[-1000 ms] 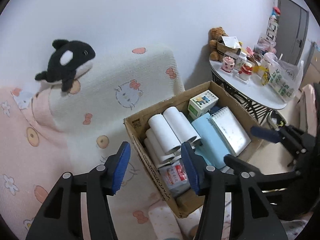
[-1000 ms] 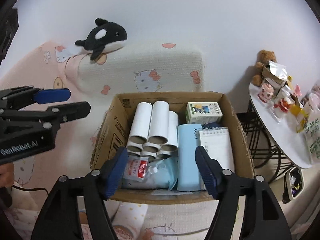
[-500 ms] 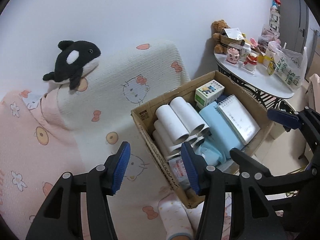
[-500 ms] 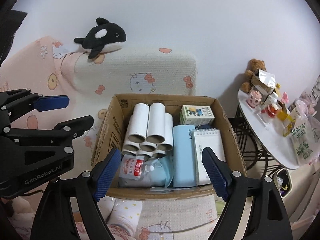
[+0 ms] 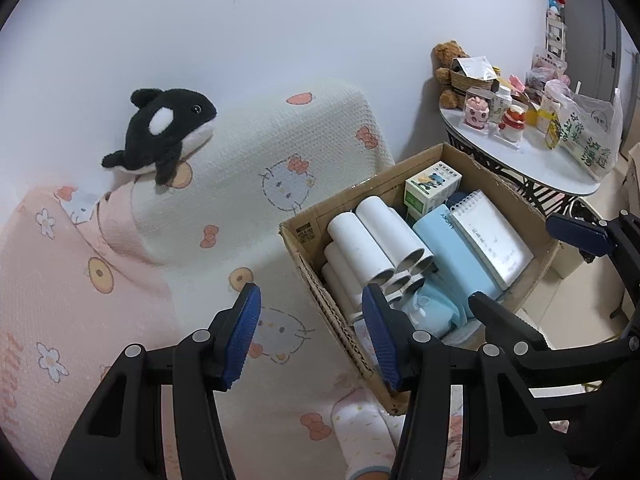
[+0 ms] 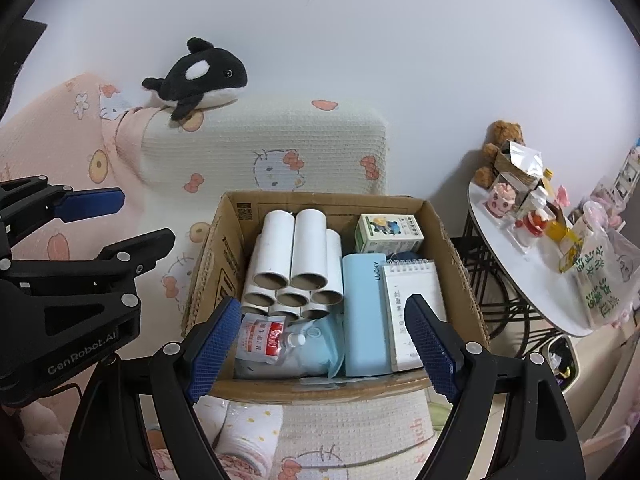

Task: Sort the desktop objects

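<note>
A cardboard box (image 6: 320,200) sits on a Hello Kitty blanket. It holds several white tubes (image 6: 296,248), a light blue case (image 6: 364,312), a spiral notebook (image 6: 412,292), a small printed carton (image 6: 388,232) and a red-labelled pouch (image 6: 264,336). My right gripper (image 6: 323,308) hovers open over the box's near side with nothing between its blue pads. My left gripper (image 5: 310,300) is open and empty above the box's left wall (image 5: 304,252); in the right wrist view the left gripper (image 6: 140,220) shows to the left of the box. A black-and-white orca plush (image 5: 168,136) lies on the cushion behind.
To the right stands a round white side table (image 6: 516,280) crowded with small jars, a teddy bear (image 6: 500,140) and a printed plastic bag (image 6: 604,280). A white wall is behind. A cream cushion (image 6: 280,136) and a pink blanket (image 5: 60,260) surround the box.
The right jaws have spread wider. Both views have drawn back and tilted slightly, so the box looks a little smaller and lower. Nothing in the box has moved.
</note>
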Demonstrator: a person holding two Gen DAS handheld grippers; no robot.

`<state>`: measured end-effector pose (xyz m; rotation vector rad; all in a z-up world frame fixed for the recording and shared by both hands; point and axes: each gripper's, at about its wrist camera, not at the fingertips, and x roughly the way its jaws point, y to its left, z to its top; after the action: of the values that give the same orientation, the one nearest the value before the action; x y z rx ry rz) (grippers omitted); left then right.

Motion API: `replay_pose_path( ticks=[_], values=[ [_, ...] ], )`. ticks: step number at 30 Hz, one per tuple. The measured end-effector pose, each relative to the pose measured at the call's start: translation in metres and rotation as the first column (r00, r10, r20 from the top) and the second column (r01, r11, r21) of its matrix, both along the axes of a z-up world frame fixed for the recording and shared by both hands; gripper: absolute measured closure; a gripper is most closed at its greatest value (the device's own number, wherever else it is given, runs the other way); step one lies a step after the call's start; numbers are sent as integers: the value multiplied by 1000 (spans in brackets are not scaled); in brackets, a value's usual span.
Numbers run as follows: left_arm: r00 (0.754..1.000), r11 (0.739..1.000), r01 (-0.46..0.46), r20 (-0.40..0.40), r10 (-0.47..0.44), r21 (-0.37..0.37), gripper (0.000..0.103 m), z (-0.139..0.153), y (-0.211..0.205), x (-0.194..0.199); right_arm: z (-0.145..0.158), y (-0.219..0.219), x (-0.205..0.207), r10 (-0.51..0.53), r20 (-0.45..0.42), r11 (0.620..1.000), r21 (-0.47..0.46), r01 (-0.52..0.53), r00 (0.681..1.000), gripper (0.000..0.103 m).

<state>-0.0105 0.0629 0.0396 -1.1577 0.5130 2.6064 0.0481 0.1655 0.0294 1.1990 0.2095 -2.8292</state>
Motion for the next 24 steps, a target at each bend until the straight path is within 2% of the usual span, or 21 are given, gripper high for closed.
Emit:
replay_pose_path(
  ticks=[11,13,24],
  values=[
    [1000,1000,2,-20,-2,-20,46,2,3,3,0,2,-2,0,3,1000,-10,0,1000,19],
    [1000,1000,-1,-18,1,-22,46,2,2,2,-1,2,-2,2,4,1000,-12,-2,1000,13],
    [1000,1000,0,-13,0,-27,46,1,3,1,-1,3,-1,4,9,1000,-21,-4,1000,13]
  ],
)
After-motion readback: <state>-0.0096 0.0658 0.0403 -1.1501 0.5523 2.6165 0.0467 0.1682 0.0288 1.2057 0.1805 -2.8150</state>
